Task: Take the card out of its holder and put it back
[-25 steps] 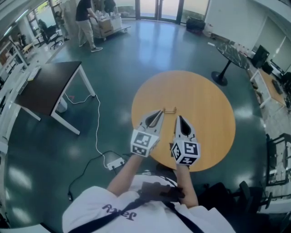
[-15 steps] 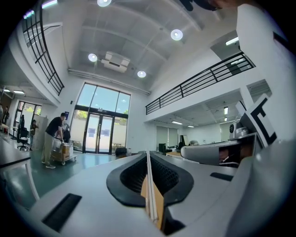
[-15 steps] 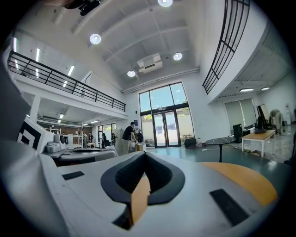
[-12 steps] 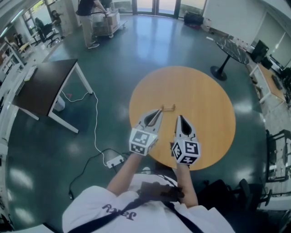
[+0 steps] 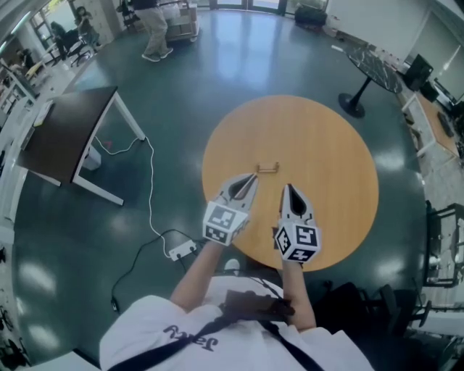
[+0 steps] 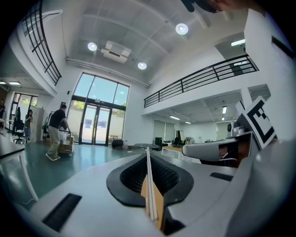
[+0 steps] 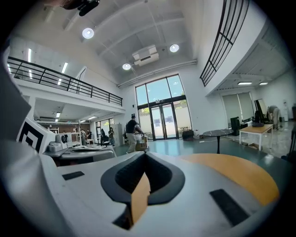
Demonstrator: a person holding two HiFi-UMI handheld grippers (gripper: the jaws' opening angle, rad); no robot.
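Note:
A small wooden card holder stands near the middle of the round wooden table; it is too small to tell whether a card sits in it. My left gripper hangs over the table's near edge, jaws shut with nothing between them, its tip a little short and left of the holder. My right gripper is beside it, also shut and empty. In the left gripper view the shut jaws point level across the hall. The right gripper view has its shut jaws and the table top at right.
A dark rectangular table stands at left. On the floor a white cable leads to a power strip. A black round table is at the back right. A person pushes a cart far off.
Both grippers have sunk a little, still side by side and shut. The table and holder sit slightly higher in the head view. The far person has walked left.

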